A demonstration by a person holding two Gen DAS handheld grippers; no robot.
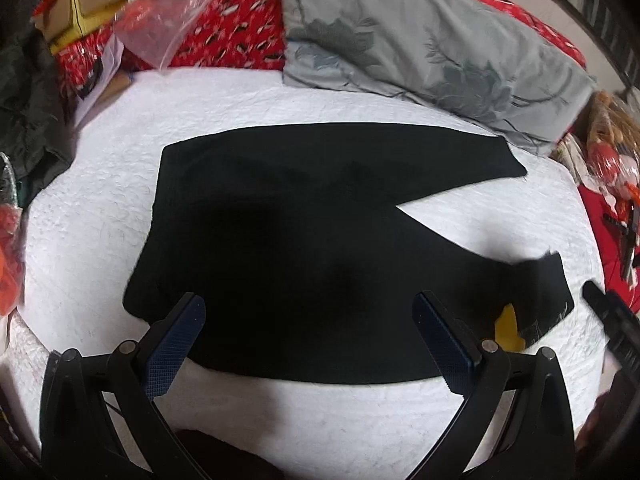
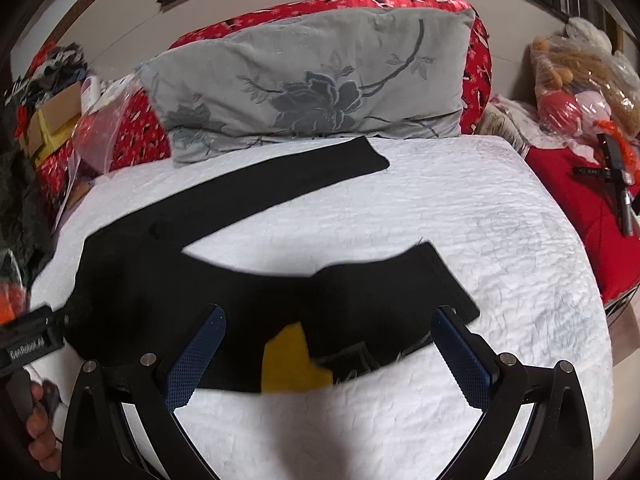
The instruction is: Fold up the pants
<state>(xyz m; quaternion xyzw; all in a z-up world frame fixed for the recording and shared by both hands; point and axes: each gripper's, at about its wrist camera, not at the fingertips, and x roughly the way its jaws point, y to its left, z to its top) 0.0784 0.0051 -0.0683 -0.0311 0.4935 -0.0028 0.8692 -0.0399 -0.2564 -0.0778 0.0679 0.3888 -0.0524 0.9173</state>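
Note:
Black pants (image 1: 300, 220) lie flat on a white quilted bed cover (image 1: 100, 220), waist to the left, the two legs spread apart in a V toward the right. In the right wrist view the pants (image 2: 160, 280) show the far leg running up to the pillow and the near leg ending under my fingers. A yellow patch (image 2: 294, 360) shows at the near leg's front edge. My left gripper (image 1: 310, 300) hovers open over the seat area. Open too, my right gripper (image 2: 329, 314) hangs over the near leg's end, nothing held.
A grey flowered pillow (image 2: 312, 80) leans against red bedding at the head. A cardboard box (image 1: 88, 4) and a plastic bag (image 1: 160, 28) sit at the far left. A bagged doll (image 2: 580, 80), a red cloth (image 2: 568, 208) and a black tool (image 2: 616, 176) lie right.

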